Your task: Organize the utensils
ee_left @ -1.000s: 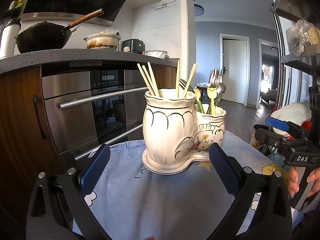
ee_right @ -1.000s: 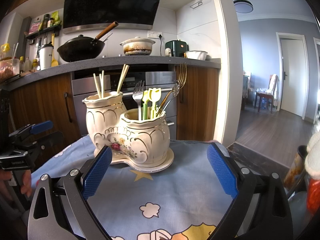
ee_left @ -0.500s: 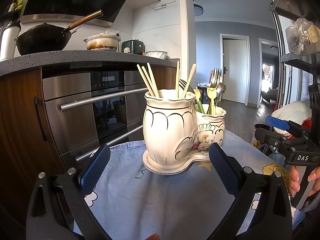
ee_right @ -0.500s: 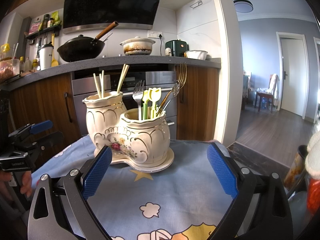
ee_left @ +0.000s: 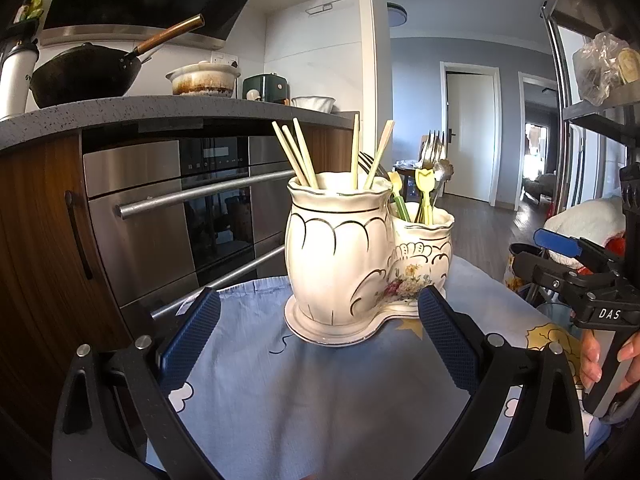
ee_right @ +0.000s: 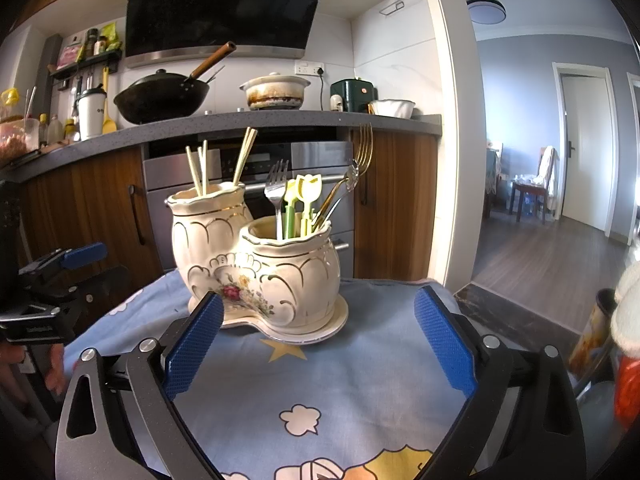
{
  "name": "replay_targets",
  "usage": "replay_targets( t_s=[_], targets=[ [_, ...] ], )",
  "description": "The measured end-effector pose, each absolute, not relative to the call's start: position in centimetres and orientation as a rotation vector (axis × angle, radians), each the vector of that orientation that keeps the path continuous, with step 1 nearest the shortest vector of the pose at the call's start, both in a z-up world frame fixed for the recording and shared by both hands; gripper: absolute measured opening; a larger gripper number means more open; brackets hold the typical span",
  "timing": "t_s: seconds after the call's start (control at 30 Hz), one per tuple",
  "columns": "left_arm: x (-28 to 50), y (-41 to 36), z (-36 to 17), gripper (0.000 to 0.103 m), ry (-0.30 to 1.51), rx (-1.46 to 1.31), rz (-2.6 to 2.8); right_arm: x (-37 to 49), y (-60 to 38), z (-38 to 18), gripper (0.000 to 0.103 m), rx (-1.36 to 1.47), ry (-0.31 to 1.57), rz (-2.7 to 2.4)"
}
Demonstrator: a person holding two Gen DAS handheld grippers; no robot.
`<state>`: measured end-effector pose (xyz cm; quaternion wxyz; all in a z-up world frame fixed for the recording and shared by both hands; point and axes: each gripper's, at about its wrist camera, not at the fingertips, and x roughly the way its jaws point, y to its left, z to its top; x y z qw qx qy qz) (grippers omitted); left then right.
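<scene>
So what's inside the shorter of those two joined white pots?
The shorter pot holds a silver fork, yellow-and-green plastic picks and gold-coloured cutlery, handles down. The pot's wall hides their lower ends and the bottom. The chopsticks stand in the taller pot.

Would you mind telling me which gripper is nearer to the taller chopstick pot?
Left. The left gripper faces the taller chopstick pot directly, open and apart from it. The right gripper comes from the other side, with the shorter fork pot between them.
</scene>
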<state>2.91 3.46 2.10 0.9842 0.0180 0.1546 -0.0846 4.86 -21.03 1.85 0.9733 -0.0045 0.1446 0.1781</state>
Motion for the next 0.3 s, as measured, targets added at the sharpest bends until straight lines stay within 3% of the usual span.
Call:
replay_targets(
  t_s=[0.3],
  targets=[
    [3.22,3.73,2.01,0.098,0.327,0.025,-0.16,4.92,-20.99,1.78,0.096,-0.007,0.295,0.36]
  ],
)
